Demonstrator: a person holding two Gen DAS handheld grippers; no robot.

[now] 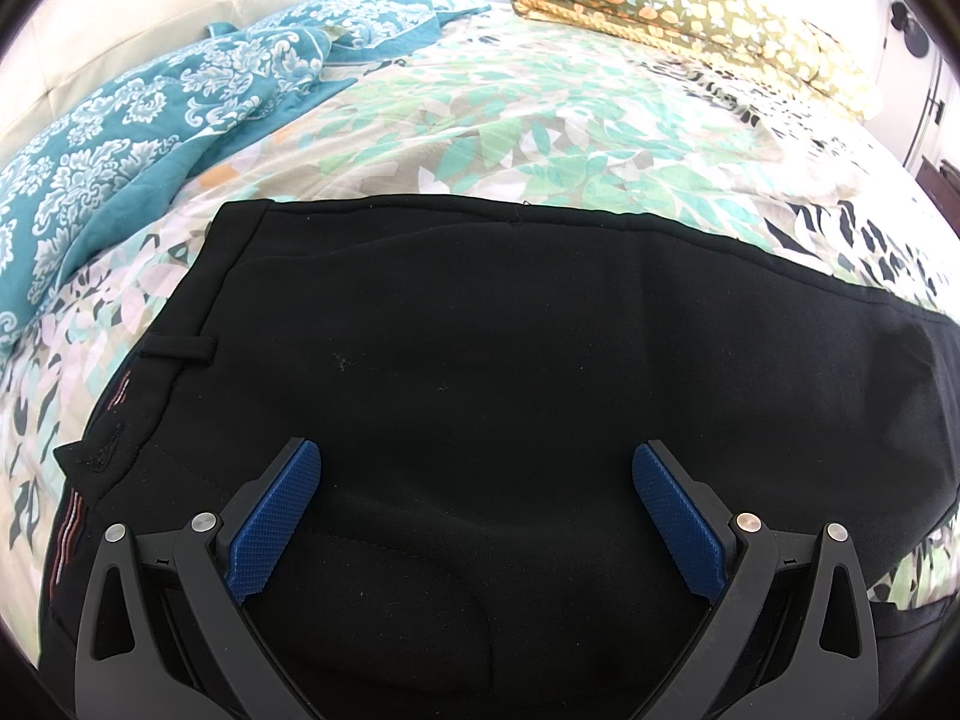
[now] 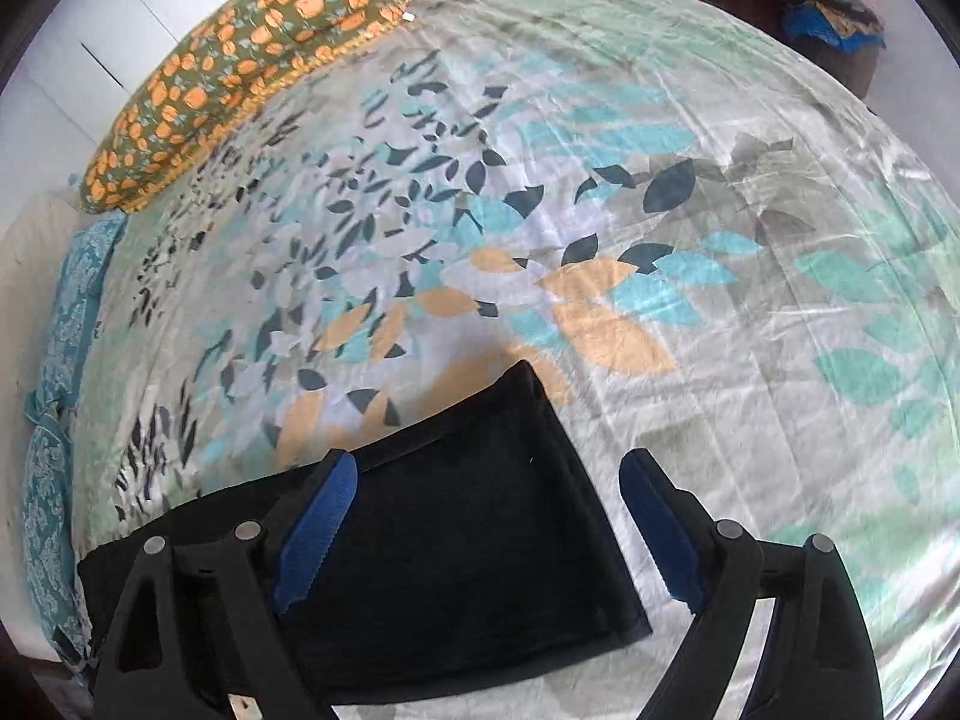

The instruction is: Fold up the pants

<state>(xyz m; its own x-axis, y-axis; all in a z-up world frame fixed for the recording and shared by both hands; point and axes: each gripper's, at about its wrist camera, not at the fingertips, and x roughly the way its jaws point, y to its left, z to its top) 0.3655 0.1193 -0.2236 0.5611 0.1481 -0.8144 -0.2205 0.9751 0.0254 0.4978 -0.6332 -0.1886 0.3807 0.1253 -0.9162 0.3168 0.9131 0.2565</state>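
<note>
Pants (image 1: 480, 360): black, flat on bed (image 1: 540, 120), waistband at left.
Left hand-held gripper (image 1: 477, 468): released, jaws spread over seat area.
Right hand-held gripper (image 2: 489, 474): released, above leg hem (image 2: 576, 480).
Pillow (image 2: 240, 66): far edge of bed.

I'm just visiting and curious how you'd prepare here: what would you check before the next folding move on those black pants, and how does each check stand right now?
1. Left gripper open and empty: ok.
2. Right gripper open and empty: ok.
3. Black pants lying flat on the leaf-print bedsheet: ok, only soft bulges near the left gripper.
4. Waistband in view on the left side: ok.
5. Leg hem in view, between the right gripper's fingers: ok.
6. Legs stacked evenly, edges aligned: cannot tell; neither view shows the whole garment.
</note>
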